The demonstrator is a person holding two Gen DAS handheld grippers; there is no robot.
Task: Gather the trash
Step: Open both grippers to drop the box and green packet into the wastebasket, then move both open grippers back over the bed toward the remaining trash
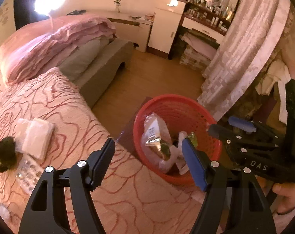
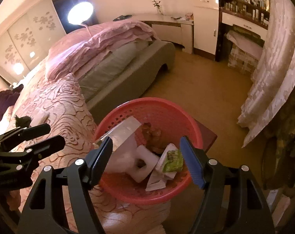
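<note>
A red basket (image 2: pixel 151 195) holding wrappers, white foam and a green packet (image 2: pixel 171 160) sits beside the bed (image 1: pixel 73 105). Right gripper (image 2: pixel 147 156) hovers above it, left gripper (image 1: pixel 149 159) alongside, both jaws wide and empty.

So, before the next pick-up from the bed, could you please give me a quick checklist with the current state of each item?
1. Left tongs open and holding nothing: ok.
2. Right tongs open and holding nothing: ok, they sit above the red basket.
3. Basket upright beside the bed, with wrappers inside: ok.
4. Trash left on the bedspread: not ok, a white packet, a dark clump and a clear blister sheet lie there.
5. Room in the basket for more: ok, contents lie below the rim.
6. Whether the dark clump is trash at all: cannot tell.
</note>
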